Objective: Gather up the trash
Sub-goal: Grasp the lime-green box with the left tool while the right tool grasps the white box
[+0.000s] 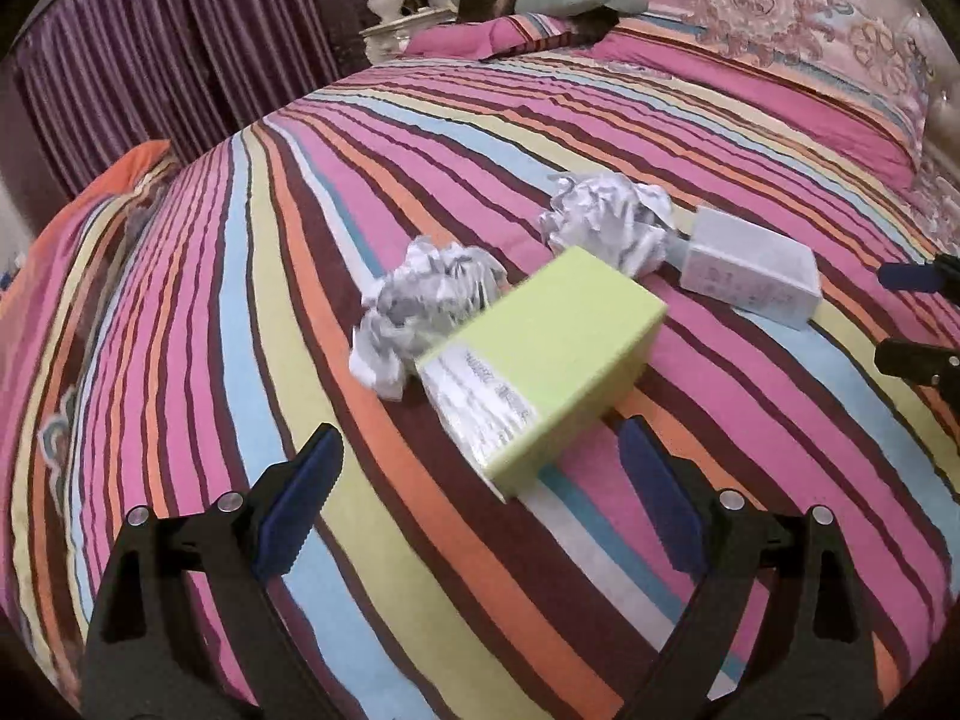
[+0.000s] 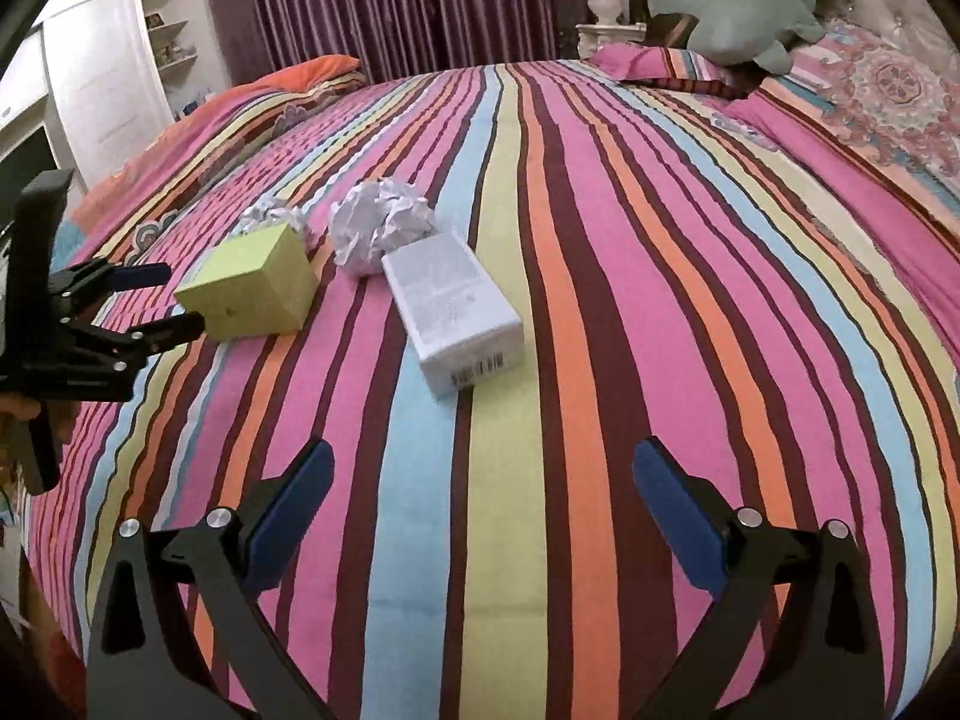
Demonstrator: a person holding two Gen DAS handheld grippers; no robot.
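Note:
A lime-green box (image 1: 540,360) lies on the striped bedspread (image 1: 240,330), just ahead of my open left gripper (image 1: 480,450). A crumpled paper ball (image 1: 420,312) touches its far left side. A second paper ball (image 1: 606,216) and a white box (image 1: 756,270) lie further right. In the right wrist view the white box (image 2: 450,306) lies ahead of my open, empty right gripper (image 2: 483,468), with a paper ball (image 2: 381,225) behind it, the green box (image 2: 252,282) to the left and the other ball (image 2: 276,219) behind that. The left gripper (image 2: 159,300) shows open beside the green box.
Pillows (image 1: 810,60) and a green plush toy (image 2: 738,12) lie at the head of the bed. Purple curtains (image 2: 396,0) hang behind. A white cabinet (image 2: 102,78) stands at the left. The right gripper's fingertips (image 1: 906,276) show at the left wrist view's right edge.

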